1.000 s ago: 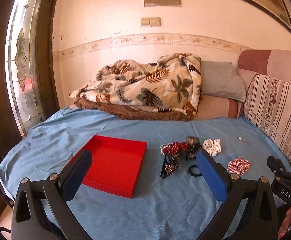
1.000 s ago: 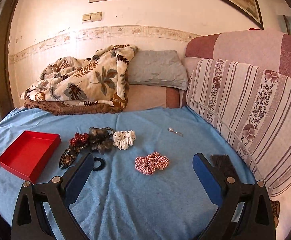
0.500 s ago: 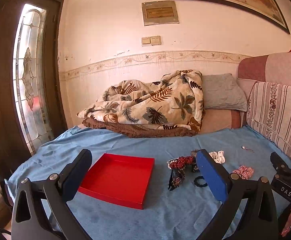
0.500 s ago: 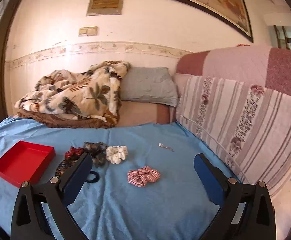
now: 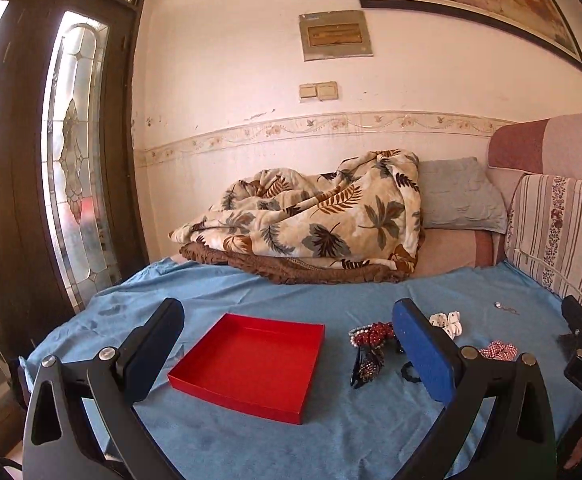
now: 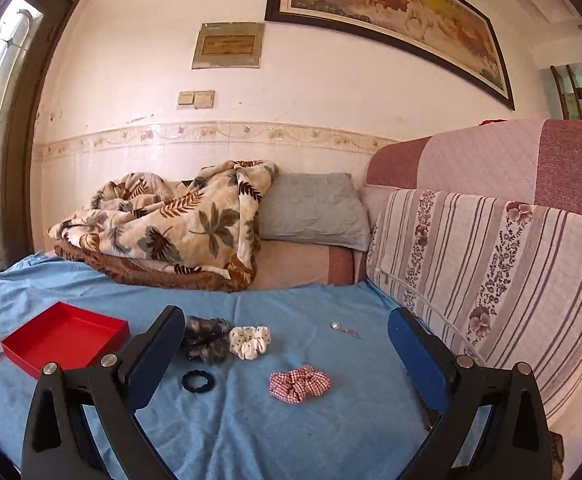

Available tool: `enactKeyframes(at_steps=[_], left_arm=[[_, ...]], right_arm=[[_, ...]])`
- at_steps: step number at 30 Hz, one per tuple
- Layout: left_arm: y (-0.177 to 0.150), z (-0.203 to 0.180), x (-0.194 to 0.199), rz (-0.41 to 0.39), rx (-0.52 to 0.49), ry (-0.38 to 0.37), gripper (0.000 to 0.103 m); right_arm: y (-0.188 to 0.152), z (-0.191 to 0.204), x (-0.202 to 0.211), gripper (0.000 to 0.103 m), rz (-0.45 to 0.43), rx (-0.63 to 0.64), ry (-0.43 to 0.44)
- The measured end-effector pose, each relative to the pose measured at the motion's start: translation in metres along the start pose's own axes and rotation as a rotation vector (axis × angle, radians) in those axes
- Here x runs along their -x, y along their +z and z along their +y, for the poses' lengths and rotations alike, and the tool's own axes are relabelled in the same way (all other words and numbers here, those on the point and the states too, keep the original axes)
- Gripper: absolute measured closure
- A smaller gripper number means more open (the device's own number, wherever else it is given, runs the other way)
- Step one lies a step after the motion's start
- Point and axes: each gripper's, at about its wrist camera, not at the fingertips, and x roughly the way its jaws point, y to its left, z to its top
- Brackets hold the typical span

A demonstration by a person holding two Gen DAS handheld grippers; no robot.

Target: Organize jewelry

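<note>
An empty red tray (image 5: 251,360) (image 6: 63,340) lies on the blue sheet (image 5: 331,432). To its right sit a red beaded piece (image 5: 373,332), a dark jewelled clip (image 5: 367,368), a black hair tie (image 6: 198,381), a brown scrunchie (image 6: 207,340), a white dotted scrunchie (image 6: 249,342), a red checked scrunchie (image 6: 299,383) and a small silver pendant (image 6: 343,329). My left gripper (image 5: 287,340) is open, held above the tray's near side. My right gripper (image 6: 287,344) is open too, raised in front of the scrunchies. Neither holds anything.
A leaf-print blanket (image 5: 319,220) and grey pillow (image 5: 459,196) are piled at the back. A striped sofa back (image 6: 491,272) bounds the right side. A door with stained glass (image 5: 75,184) stands at the left.
Both grippers have tilted upward and drawn back, so more wall and the framed picture show and the items sit lower in view. Both stay open and empty.
</note>
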Motion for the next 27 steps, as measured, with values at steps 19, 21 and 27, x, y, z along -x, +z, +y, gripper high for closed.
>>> enactKeyframes(at_steps=[19,21,27], left_arm=[[-0.04,-0.005,-0.139,0.3,-0.027,-0.025,0.0],[-0.042,-0.012,-0.158,0.331,-0.028,-0.058,0.0],[-0.047,-0.049,-0.217,0.405,-0.079,-0.147,0.0]], right_arm=[[-0.068,-0.05,-0.118,0.002,0.364,-0.063,0.004],[-0.075,-0.055,-0.135,0.005,0.407,-0.072,0.01],[-0.091,-0.059,-0.181,0.014,0.508,-0.112,0.062]])
